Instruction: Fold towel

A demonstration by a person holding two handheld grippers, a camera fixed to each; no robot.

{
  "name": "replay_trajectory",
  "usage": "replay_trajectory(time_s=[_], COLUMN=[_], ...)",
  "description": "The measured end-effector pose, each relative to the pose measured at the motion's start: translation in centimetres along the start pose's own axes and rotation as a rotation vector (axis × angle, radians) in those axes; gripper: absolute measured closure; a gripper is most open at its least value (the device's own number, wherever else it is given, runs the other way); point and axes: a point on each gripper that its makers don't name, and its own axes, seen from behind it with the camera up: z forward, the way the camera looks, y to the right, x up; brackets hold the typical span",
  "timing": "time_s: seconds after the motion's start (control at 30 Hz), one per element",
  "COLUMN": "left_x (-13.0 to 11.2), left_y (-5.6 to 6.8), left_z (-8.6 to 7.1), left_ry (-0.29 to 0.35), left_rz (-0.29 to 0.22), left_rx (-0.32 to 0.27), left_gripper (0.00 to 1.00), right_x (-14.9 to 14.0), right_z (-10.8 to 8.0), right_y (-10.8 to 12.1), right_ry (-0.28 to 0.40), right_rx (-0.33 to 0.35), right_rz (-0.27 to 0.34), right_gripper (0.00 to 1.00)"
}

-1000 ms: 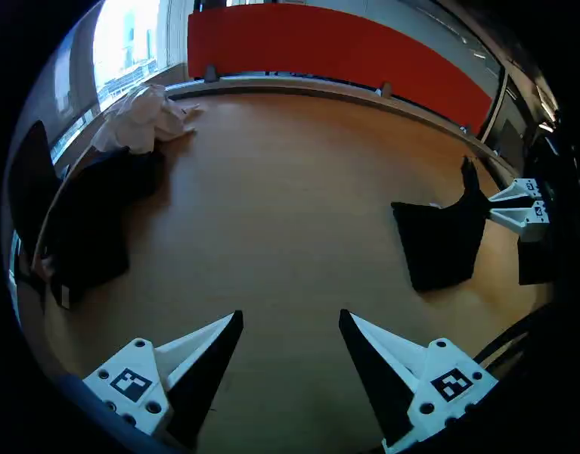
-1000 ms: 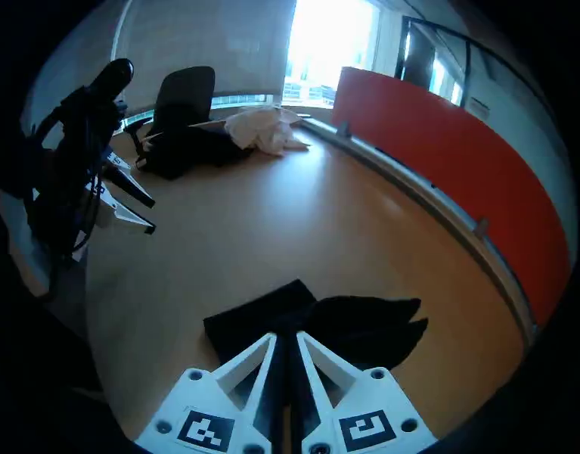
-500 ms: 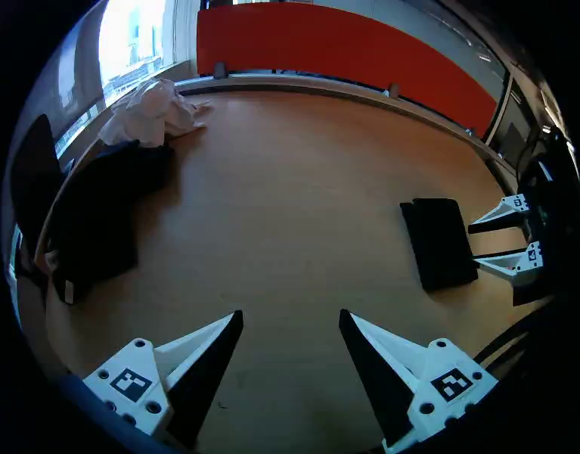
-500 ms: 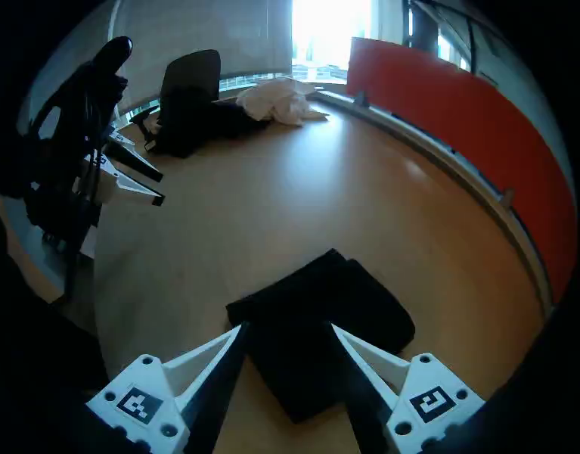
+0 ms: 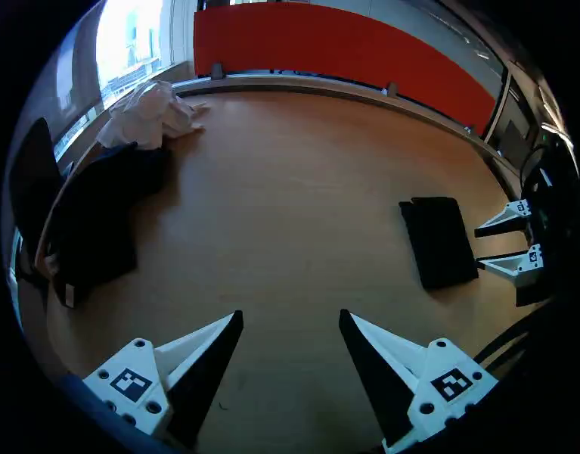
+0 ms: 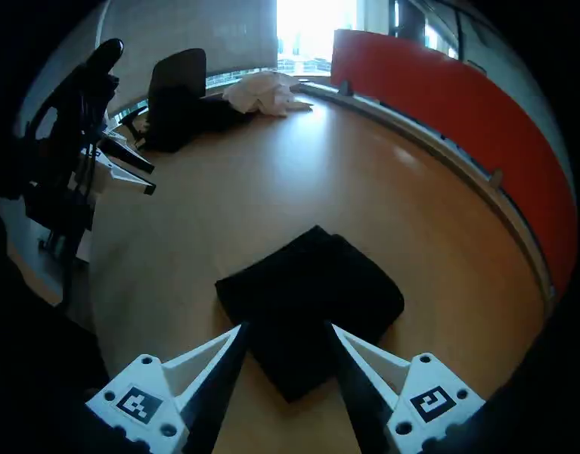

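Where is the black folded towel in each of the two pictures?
Left gripper view: the black towel lies flat at the right, beside the right gripper.
Right gripper view: the black towel sits low in the middle, right in front of that gripper's open fingers.
Shared landmark: the white cloth pile at the table's far end, near the bright window.

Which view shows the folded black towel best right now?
The right gripper view: the towel lies close, flat and whole, just ahead of the open right gripper. The left gripper view shows it small and far off at the side.
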Motion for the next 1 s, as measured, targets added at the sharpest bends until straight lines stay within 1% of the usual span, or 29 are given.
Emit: replay_trajectory(time_s=[0.33, 0.73, 1.0], left_x=[-0.1, -0.3, -0.3], left_y=[0.0, 0.2, 0.2], left_z=[0.0, 0.0, 0.0], left_ry=[-0.003, -0.007, -0.009], left_rz=[0.003, 0.005, 0.008], left_rx=[0.002, 0.000, 0.000], left_gripper=[0.06, 0.06, 0.06], right_x=[-2.5, -6.6, -7.8], right_z=[-0.2, -0.2, 0.0], right_y=[0.1, 0.4, 0.6], right_ry=[-0.033, -0.094, -0.109], right_rx=[-0.013, -0.034, -0.035], right_rz=[0.018, 0.036, 0.061], right_gripper=[0.27, 0.26, 0.31])
